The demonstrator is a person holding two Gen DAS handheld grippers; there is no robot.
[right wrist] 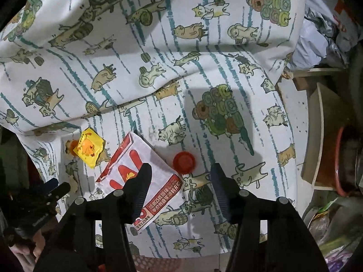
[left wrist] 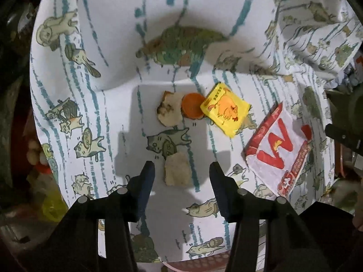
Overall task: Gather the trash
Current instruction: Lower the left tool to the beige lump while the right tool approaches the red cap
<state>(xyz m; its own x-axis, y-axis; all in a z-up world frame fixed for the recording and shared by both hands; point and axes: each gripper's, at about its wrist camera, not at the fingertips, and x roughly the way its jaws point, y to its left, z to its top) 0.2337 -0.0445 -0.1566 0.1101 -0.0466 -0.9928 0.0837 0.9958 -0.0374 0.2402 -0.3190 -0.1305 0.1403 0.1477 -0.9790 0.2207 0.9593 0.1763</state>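
While both grippers gape empty, an orange cap lies hollow-side up.

I can read only a little here. The white and red paper bag has a big red "W" on it, and its red strip has small Chinese words and the number 25. The yellow packet has a chicken drawing and tiny writing too small for me to read.
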